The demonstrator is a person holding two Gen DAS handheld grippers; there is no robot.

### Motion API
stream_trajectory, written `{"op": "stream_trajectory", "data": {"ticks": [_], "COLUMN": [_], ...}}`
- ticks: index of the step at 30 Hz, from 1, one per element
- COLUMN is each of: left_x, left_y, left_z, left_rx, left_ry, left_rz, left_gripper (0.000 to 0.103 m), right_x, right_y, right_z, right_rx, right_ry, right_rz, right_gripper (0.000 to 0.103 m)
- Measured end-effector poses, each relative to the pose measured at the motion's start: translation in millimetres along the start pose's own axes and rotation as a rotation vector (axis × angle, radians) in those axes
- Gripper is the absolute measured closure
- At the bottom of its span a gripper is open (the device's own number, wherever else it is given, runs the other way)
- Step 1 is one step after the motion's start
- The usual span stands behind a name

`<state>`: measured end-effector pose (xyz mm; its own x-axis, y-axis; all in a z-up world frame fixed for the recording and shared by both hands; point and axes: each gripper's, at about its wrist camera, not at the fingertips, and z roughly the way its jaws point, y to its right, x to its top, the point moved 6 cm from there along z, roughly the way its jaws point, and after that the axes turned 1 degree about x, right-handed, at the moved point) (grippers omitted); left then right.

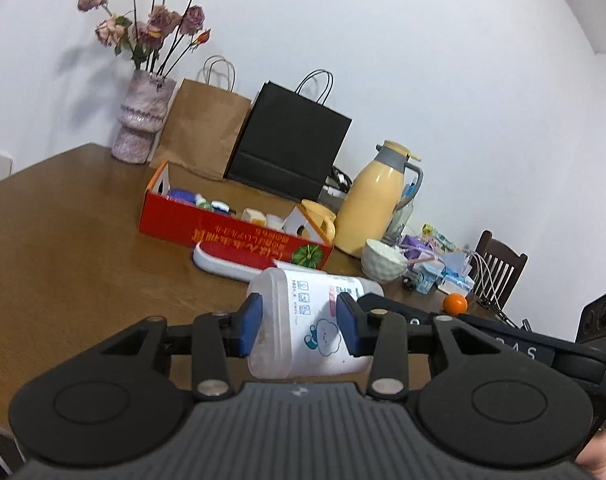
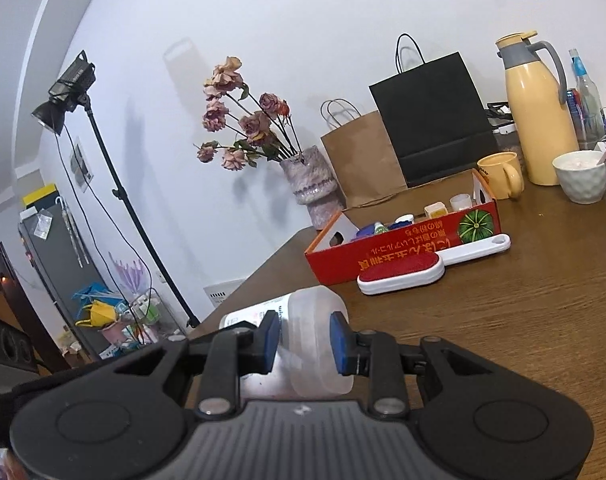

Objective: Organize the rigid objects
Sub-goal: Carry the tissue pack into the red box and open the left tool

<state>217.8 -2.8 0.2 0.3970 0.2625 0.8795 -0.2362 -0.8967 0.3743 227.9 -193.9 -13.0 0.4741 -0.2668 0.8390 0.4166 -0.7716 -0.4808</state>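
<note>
**Both grippers on one bottle**

The bottle (image 1: 303, 320) carries a white label with a blue cartoon cloud and small print, "180" just legible; the box (image 1: 231, 230) bears orange script and a green pumpkin picture. The bottle is frosted clear plastic, lying sideways above the table (image 1: 83, 248). The left gripper (image 1: 299, 326) clamps its labelled middle; the right gripper (image 2: 305, 340) clamps its base end (image 2: 315, 344). Between bottle and box lies a red-and-white brush (image 2: 407, 272); beyond stand a mug (image 2: 499, 174), flask (image 2: 537, 112), bowl (image 2: 581, 176) and two bags
</note>
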Motion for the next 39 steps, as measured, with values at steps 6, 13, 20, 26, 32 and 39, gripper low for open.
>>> {"op": "stream_trajectory", "data": {"ticks": [6, 13, 20, 26, 32, 39], "left_x": [52.6, 145.3, 189.4, 175.4, 142.5, 136.7], "left_y": [6.8, -2.7, -62.9, -111.8, -150.6, -161.3], "left_z": [55.2, 141.3, 220.1, 275.4, 324.6, 345.5], "left_rx": [-0.061, -0.072, -0.014, 0.148, 0.279, 0.309], "left_ry": [0.01, 0.021, -0.065, -0.136, -0.227, -0.231], "left_rz": [0.038, 0.015, -0.079, -0.111, -0.136, -0.082], "left_gripper": [0.068, 0.068, 0.068, 0.068, 0.068, 0.057], "right_x": [53.4, 152.7, 191.4, 161.5, 114.0, 109.9], "right_y": [27.8, 61.5, 84.1, 101.0, 124.0, 115.6], "right_z": [31.6, 109.8, 220.9, 312.4, 369.1, 380.6], "right_rx": [-0.029, 0.01, 0.057, 0.032, -0.034, -0.14], "right_ry": [0.09, 0.095, -0.016, -0.164, -0.279, -0.235], "right_rz": [0.04, 0.086, 0.197, 0.271, 0.352, 0.105], "right_gripper": [0.076, 0.078, 0.078, 0.078, 0.078, 0.077]}}
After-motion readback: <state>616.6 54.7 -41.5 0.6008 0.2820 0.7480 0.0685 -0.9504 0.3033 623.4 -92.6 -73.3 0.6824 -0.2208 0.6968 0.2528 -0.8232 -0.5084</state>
